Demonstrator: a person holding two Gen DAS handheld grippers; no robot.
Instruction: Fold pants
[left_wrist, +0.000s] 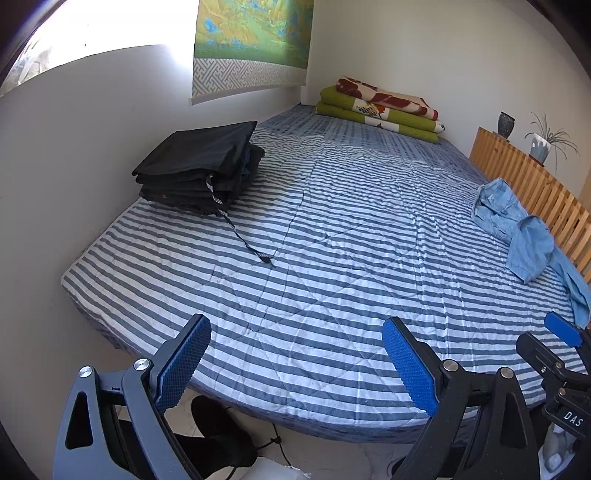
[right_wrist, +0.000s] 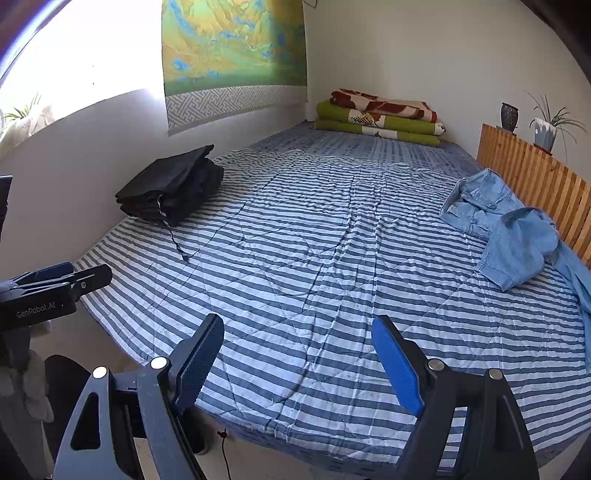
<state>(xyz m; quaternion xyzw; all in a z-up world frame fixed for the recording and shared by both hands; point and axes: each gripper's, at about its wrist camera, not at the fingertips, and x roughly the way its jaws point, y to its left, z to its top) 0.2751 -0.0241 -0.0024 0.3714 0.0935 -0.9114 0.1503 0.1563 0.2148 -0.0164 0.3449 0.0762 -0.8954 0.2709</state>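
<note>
Crumpled light-blue denim pants (right_wrist: 506, 236) far off to the right on the bed (right_wrist: 295, 258), hard against the slatted wooden headboard (right_wrist: 535, 192), well apart from both sets of jaws and ahead-right of each. Long axis running roughly along the headboard: waistband end farther back, legs bunched and doubled over toward the near right edge, one leg trailing off toward the frame's border. Right gripper (right_wrist: 297, 363) the nearer of the two, by judgement, since the denim sits on its side; left gripper (left_wrist: 297, 363) further off, with a wide stretch of bare quilt between. Both sets of jaws spread wide and released, nothing between the blue ribbed pads (left_wrist: 408, 363), both hovering over the near edge of the mattress. Likely first need: a reach right and forward, then a drag toward the open middle for flattening. Denim stiff-looking, heavy, softly faded, with seams and a pocket visible; quilt thin, blue-and-white striped, stitched in diagonal lines, lightly wrinkled. At the left, against the wall, a neat stack of dark folded garments (left_wrist: 199, 170), matte and smooth, with a patterned drawstring (left_wrist: 240, 232) trailing out over the stripes. Folded green and floral blankets (right_wrist: 380, 116) at the far end.
</note>
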